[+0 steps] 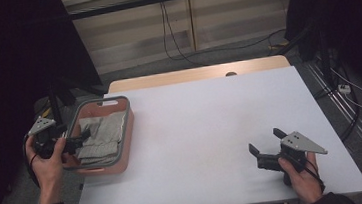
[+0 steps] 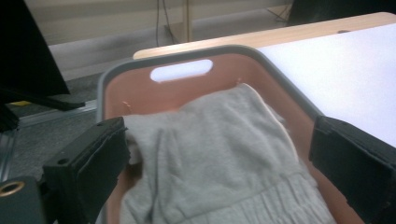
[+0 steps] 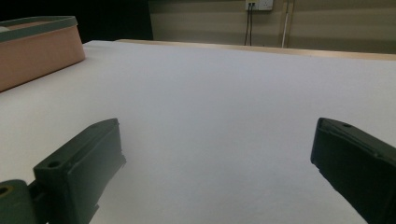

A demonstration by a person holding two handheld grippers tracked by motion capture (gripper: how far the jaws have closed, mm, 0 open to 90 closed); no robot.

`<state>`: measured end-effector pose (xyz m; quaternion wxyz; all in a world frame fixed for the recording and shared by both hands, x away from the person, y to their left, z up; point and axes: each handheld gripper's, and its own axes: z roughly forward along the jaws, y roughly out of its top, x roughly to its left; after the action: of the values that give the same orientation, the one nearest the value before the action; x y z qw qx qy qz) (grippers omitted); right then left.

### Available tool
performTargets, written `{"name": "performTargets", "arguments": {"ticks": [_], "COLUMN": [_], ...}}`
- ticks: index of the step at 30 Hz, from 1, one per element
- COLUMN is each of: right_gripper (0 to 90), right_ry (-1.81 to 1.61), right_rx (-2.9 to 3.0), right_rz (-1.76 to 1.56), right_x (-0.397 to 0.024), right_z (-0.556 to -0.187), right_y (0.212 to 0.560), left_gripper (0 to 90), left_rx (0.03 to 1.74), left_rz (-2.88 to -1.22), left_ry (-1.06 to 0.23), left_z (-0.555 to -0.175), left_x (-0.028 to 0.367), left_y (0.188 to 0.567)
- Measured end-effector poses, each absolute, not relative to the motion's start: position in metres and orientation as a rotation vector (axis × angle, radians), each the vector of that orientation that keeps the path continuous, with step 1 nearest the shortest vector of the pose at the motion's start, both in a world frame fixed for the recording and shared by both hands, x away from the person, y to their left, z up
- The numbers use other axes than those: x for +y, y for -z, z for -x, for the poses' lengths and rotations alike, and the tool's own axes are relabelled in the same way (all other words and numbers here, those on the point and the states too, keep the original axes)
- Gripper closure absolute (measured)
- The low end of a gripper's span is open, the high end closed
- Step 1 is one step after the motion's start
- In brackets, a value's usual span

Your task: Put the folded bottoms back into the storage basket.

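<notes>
A salmon-coloured basket (image 1: 127, 132) with a grey rim stands at the table's left edge and holds a folded grey garment (image 1: 101, 136). My left gripper (image 1: 83, 139) hovers over the basket's near-left corner, jaws wide apart, nothing between them. In the left gripper view the grey garment (image 2: 219, 154) lies below the open jaws inside the basket (image 2: 140, 93), untouched by the pads. My right gripper (image 1: 266, 146) rests low over the white table near its front right, open and empty. In the right gripper view the basket (image 3: 37, 51) sits far off at the upper left.
The white table (image 1: 211, 124) has a wooden strip along its far edge. Dark stands and black curtains flank both sides. Cables run across the floor behind and to the right of the table.
</notes>
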<state>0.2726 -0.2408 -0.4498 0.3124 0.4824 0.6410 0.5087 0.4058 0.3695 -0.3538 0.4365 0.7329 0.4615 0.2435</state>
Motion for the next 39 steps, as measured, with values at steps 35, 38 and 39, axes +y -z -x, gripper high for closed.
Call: {"name": "performTargets", "arguments": {"ticks": [35,38,39], "right_gripper": [1.9,1.9,1.9], "right_ry": [-1.354,-1.353,-1.353], "right_rx": [1.702,1.703,1.703], "right_rz": [-1.259,-1.261,-1.262], "right_x": [-0.238,-0.238,-0.238], "right_z": [-0.275,-0.276,-0.276], "right_y": [0.450,0.450,0.450], "left_gripper": [6.3,6.5,6.5], "left_rx": [1.112,1.124,1.121], "left_rz": [-1.748,-1.747,-1.751], "left_ry": [-0.661,-0.666,-0.663], "left_z": [-0.340,-0.335,-0.334], "left_x": [0.349,0.347,0.346], "left_y": [0.353,0.356,0.357]}}
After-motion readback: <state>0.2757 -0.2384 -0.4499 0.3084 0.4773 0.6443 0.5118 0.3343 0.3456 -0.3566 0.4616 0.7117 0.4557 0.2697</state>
